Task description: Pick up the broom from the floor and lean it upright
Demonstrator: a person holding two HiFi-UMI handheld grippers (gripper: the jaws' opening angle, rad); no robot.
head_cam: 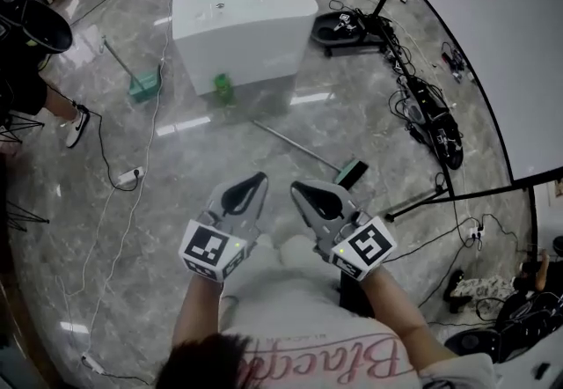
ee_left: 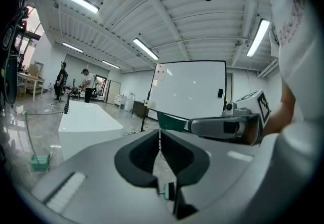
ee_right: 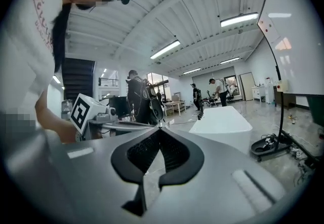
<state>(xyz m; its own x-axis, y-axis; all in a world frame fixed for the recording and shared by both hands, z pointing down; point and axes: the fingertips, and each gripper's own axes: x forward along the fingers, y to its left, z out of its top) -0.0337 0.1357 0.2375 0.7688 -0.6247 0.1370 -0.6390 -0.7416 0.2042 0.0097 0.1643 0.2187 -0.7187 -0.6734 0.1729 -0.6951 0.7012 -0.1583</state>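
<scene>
The broom lies flat on the grey marble floor in the head view. Its metal handle (head_cam: 295, 146) runs up-left, and its green head (head_cam: 352, 172) lies just ahead of my right gripper. Both grippers are held side by side above the floor, short of the broom and not touching it. My left gripper (head_cam: 260, 177) (ee_left: 160, 131) is shut, with nothing between its tips. My right gripper (head_cam: 295, 188) (ee_right: 160, 129) is shut and empty too. The left gripper view also shows the right gripper's body (ee_left: 228, 126) at its right.
A big white block table (head_cam: 237, 9) stands ahead, with a green bottle (head_cam: 223, 88) at its foot and a green dustpan on a stick (head_cam: 141, 84) leaning at its left. A whiteboard stand and tangled cables (head_cam: 427, 119) fill the right. A power strip (head_cam: 129, 174) lies left.
</scene>
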